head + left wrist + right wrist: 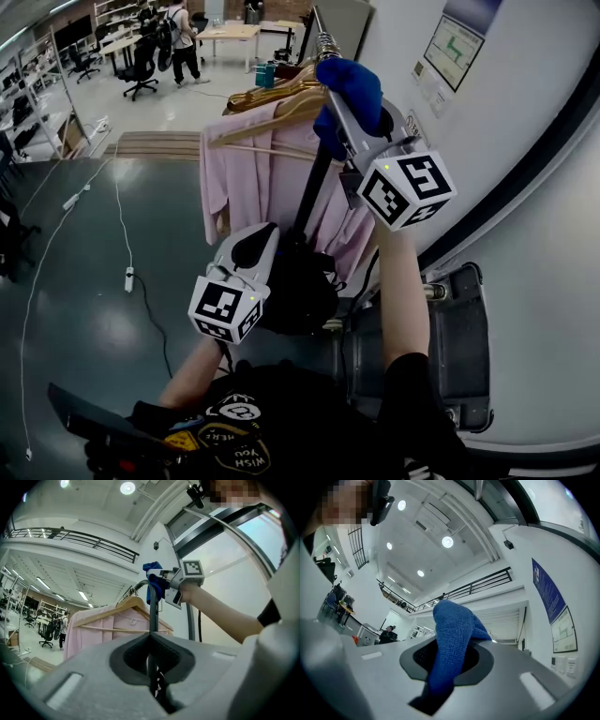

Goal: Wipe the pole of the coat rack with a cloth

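Head view: the right gripper [349,108] pinched the blue cloth [351,82] onto the pole [311,192] beside the hangers [272,96]. The left gripper [277,242] clamped the pole lower down. The poster [454,42] was too small to read.

Left gripper view: its jaws were closed round the pole.

Right gripper view: the cloth filled its jaws and hid the pole.

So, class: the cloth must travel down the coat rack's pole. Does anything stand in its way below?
Yes. Below the blue cloth, which the right gripper holds, the left gripper is shut on the pole, blocking the run down. Wooden hangers with a pink shirt hang beside the pole's top.
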